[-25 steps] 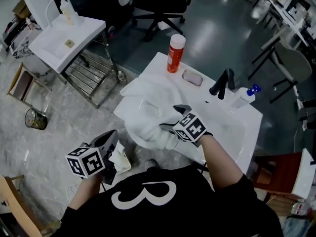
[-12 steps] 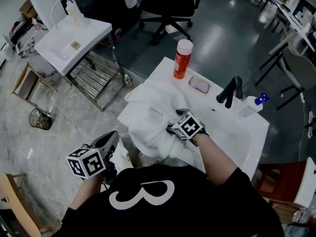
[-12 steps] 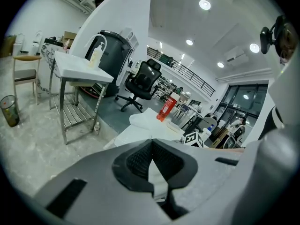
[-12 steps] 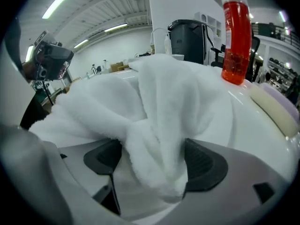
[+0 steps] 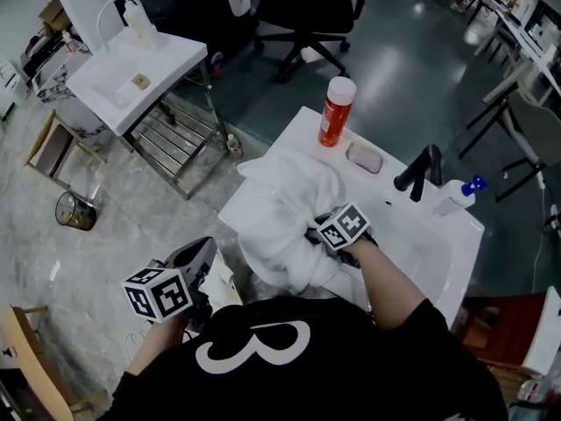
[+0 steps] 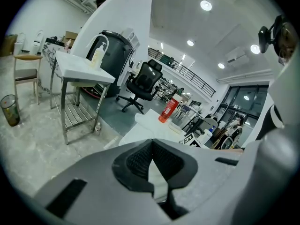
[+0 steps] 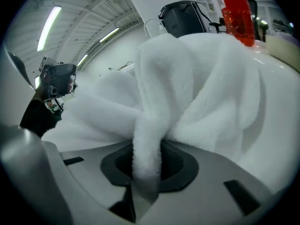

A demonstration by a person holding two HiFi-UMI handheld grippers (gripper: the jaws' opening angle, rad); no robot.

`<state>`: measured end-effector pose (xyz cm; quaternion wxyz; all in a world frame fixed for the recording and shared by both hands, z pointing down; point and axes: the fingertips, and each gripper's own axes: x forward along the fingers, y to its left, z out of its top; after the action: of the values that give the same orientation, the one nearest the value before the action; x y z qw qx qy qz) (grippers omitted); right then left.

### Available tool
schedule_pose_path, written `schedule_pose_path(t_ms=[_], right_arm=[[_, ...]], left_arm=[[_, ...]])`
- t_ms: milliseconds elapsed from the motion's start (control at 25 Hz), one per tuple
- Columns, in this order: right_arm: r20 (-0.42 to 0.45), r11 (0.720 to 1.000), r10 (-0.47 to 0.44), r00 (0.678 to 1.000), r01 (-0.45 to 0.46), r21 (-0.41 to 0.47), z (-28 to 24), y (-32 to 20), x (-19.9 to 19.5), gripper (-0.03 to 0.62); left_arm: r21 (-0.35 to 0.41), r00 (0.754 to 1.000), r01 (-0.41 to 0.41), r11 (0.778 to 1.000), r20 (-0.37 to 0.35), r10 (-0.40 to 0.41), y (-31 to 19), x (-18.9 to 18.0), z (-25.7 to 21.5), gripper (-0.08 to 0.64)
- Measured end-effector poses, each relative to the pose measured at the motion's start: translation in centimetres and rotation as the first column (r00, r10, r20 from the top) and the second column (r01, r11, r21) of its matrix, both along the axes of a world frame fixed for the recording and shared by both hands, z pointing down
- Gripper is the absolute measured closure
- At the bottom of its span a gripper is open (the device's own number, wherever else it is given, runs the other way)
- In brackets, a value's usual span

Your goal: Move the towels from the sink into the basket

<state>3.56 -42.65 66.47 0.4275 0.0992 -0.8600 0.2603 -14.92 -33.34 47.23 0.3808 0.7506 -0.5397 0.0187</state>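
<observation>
Grasp step: the right tool [image 5: 317, 233] has just closed, pinching the fluffy white towel [image 5: 280, 209] at frame centre over the white ceramic sink [image 5: 429, 235]; the next move is probably a clean lift out, while the left tool [image 5: 200, 254] stays out of it, pressed together.

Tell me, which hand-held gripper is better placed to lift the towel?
The right hand-held gripper: its jaws have just closed on the towel on the sink; the left hand-held gripper hangs apart.

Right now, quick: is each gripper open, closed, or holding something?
Left gripper: closed, nothing between its jaws.
Right gripper: jaws have just been closing, now clamped on a fold of the white towel.
</observation>
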Motion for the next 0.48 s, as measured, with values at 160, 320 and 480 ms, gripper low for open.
schedule_pose_path(t_ms=[160, 320, 480], right_arm=[[-0.013, 1.000, -0.002, 1.000, 0.002, 0.017, -0.5, 0.2, 0.2, 0.517], [-0.015, 0.999, 0.029, 0.999, -0.028, 0.039, -1.5, 0.6, 0.3, 0.518], [0.036, 0.995, 0.066, 0.997, -0.068, 0.071, -4.0, 1.2, 0.2, 0.520]], left_arm=[[-0.002, 1.000, -0.004, 1.000, -0.004, 0.004, 0.2, -0.5, 0.2, 0.554], [-0.005, 1.000, -0.010, 1.000, -0.002, 0.010, 0.6, -1.4, 0.3, 0.554], [-0.010, 1.000, -0.014, 1.000, -0.010, 0.014, 1.4, -2.2, 0.2, 0.554]])
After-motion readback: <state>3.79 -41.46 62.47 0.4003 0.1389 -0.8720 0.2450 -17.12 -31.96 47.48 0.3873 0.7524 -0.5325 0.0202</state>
